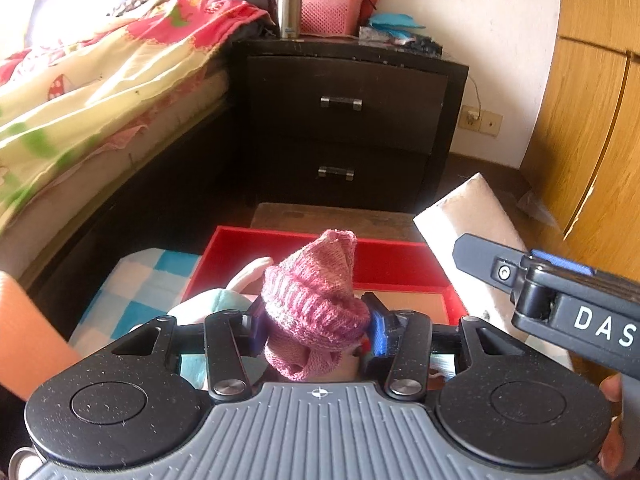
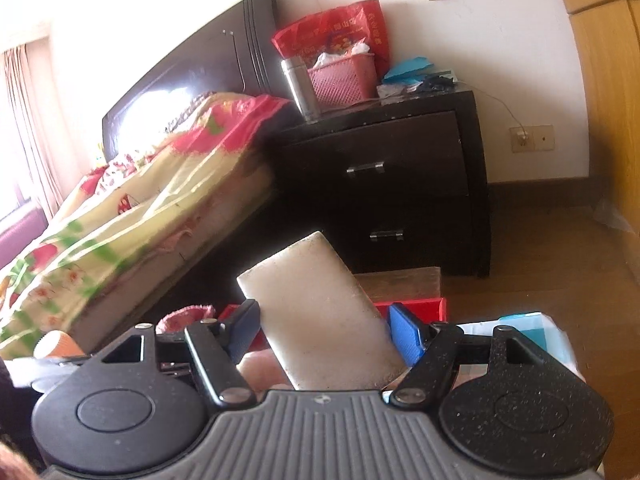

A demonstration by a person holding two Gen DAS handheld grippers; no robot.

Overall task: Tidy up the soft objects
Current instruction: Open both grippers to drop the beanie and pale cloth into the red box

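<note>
Bedroom: a bed [image 1: 92, 92] with a floral quilt on the left, a dark two-drawer nightstand [image 1: 344, 120] in the middle, a wooden wardrobe [image 1: 592, 100] on the right. On the nightstand stand a steel flask [image 1: 289, 4] and a pink basket [image 1: 330, 12], with a red bag behind them.

Left wrist view, left to right: a blue-and-white checkered cloth [image 1: 140, 292] lies at lower left; a red tray [image 1: 392, 266] sits past it, in front of the nightstand. The left gripper [image 1: 318, 328] has its blue pads pressed on both sides of a pink knit hat [image 1: 316, 304], which stands upright over the near edge of the tray. A pale plush toy [image 1: 224, 304] lies just left of the hat. The right gripper's body enters at far right.

Right wrist view: the right gripper [image 2: 324, 330] is clamped on a white foam block [image 2: 320, 316], which is tilted with its top leaning left. The left pad presses the block's left edge, the right pad its right edge. The block is held above the red tray, whose far corner shows to the right of it.
</note>
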